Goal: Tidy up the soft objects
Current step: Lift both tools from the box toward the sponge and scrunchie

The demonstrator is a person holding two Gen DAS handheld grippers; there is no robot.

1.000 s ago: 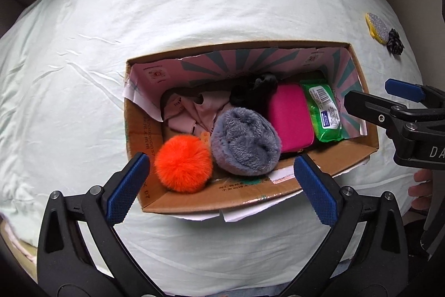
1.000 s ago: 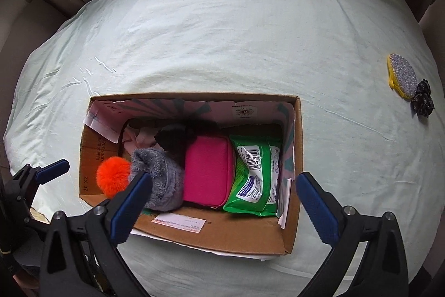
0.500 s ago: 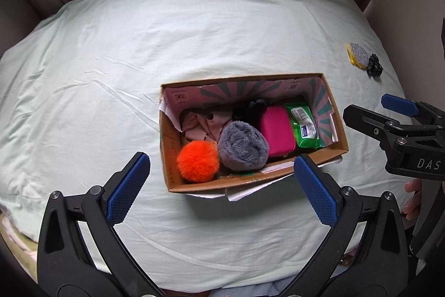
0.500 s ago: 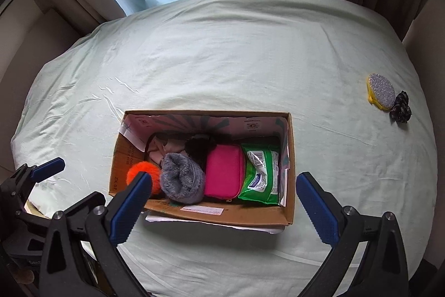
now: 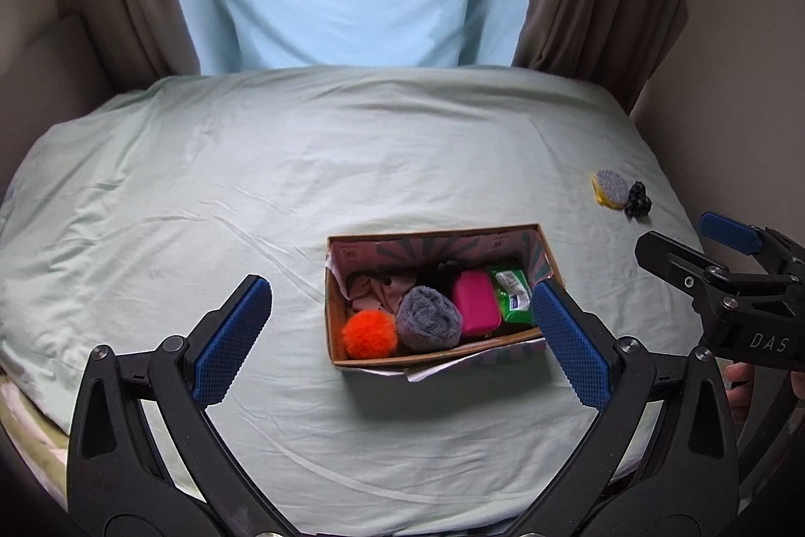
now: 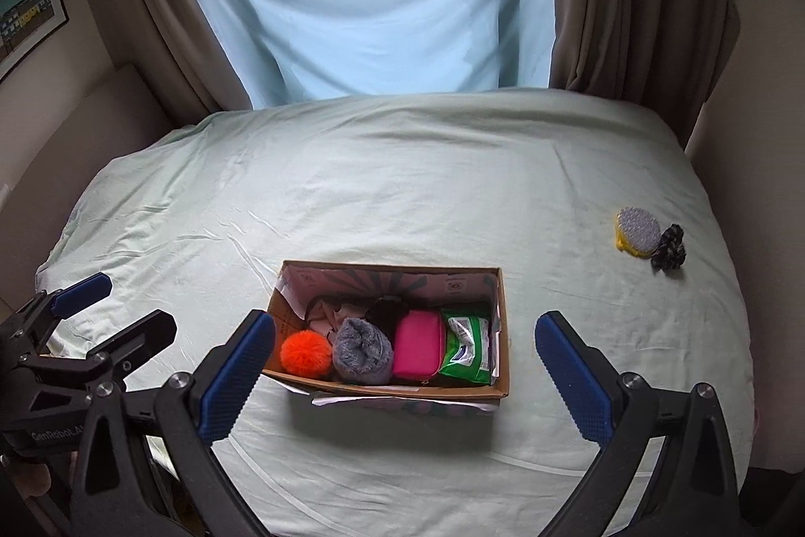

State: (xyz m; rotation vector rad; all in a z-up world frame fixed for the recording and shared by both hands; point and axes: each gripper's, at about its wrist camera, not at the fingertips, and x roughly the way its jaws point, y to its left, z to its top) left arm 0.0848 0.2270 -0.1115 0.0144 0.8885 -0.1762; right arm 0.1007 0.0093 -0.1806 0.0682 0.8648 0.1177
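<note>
Both grippers, left (image 5: 400,330) and right (image 6: 402,363), backed away, spread wide, holding nothing. One box (image 6: 453,390) holds five soft things; two more lie right of it.

Box (image 6: 455,392): on the bed (image 6: 402,184), near its front edge.
In box, left to right: pompom (image 6: 305,352), rolled towel (image 6: 363,357), pouch (image 6: 419,352), wipes pack (image 6: 468,353).
Far right on bed: sponge (image 6: 638,231), touching scrunchie (image 6: 669,254).
</note>
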